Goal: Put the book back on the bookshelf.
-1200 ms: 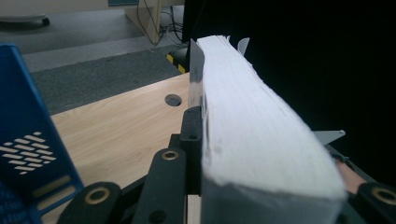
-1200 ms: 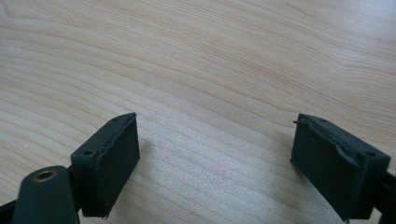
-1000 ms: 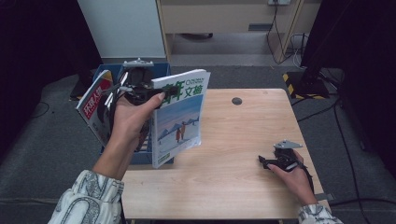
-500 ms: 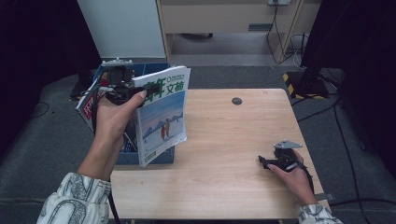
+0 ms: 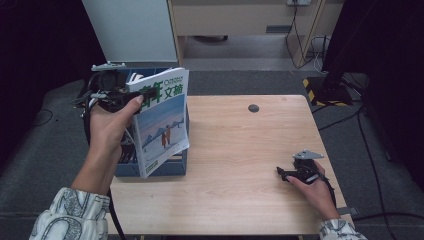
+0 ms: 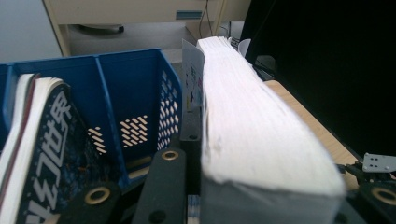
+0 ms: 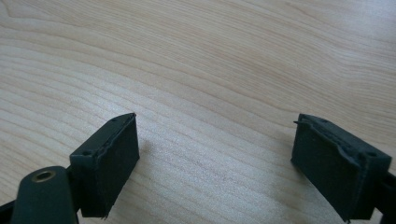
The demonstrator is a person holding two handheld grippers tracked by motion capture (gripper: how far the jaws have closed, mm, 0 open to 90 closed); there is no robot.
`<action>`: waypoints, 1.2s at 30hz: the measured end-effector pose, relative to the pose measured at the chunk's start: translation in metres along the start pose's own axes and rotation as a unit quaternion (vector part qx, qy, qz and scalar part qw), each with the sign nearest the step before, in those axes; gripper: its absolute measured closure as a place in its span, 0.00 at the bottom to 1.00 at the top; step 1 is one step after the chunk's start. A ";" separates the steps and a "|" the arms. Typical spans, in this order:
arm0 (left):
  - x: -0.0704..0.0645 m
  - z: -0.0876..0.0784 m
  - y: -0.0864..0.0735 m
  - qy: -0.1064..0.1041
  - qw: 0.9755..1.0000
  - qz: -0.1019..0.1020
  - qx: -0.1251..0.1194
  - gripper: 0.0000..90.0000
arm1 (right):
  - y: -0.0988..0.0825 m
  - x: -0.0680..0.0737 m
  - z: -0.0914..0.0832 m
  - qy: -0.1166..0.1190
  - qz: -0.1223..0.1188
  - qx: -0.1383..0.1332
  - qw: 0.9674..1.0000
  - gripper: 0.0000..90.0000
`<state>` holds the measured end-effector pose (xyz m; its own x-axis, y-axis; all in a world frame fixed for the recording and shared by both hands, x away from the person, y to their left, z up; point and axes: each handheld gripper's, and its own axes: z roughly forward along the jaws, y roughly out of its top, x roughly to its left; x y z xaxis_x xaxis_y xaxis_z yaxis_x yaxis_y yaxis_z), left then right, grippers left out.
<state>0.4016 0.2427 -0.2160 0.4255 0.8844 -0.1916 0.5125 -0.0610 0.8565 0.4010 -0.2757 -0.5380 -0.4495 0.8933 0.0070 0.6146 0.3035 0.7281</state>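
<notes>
The left hand-held gripper (image 5: 131, 95) is gripping a thick magazine (image 5: 162, 120) by its upper edge, jaws clamped across the block of pages, as the left gripper view confirms. Compared with the earlier high views, the magazine is travelling leftward off the worktop (image 5: 240, 165) and is now hanging upright over the near right corner of the blue file box (image 5: 170, 167), which is standing against the worktop's left edge. In my judgement the filing step is well advanced: the magazine is lining up for lowering into a compartment.

A second magazine (image 6: 42, 140), dark-covered, is leaning in the leftmost compartment; the compartment beside it is looking vacant. The divider (image 6: 112, 102) and the perforated side wall (image 6: 163, 116) are the likely snag points, since the lower corner of the held magazine is sitting close to the box rim.

The right hand-held gripper (image 5: 290, 175) is resting on the worktop, jaws wide apart and holding nothing, well clear of the work.
</notes>
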 end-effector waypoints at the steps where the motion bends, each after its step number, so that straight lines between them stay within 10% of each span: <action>1: 0.002 0.000 0.000 0.001 1.000 -0.002 0.000 0.81 | 0.000 0.000 0.000 0.000 0.000 0.000 1.000 0.17; 18: 0.033 0.008 0.000 0.044 0.999 -0.030 -0.003 0.81 | 0.000 0.000 -0.001 0.002 0.000 0.000 1.000 0.17; 36: 0.033 0.042 0.002 0.064 0.997 -0.048 -0.005 0.81 | -0.001 0.001 -0.001 0.004 0.000 -0.001 1.000 0.17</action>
<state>0.4480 0.2519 -0.2410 0.2753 0.9378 -0.2115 0.5387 0.0317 0.8419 0.3994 -0.2755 -0.5380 -0.4537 0.8911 0.0126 0.6133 0.3019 0.7298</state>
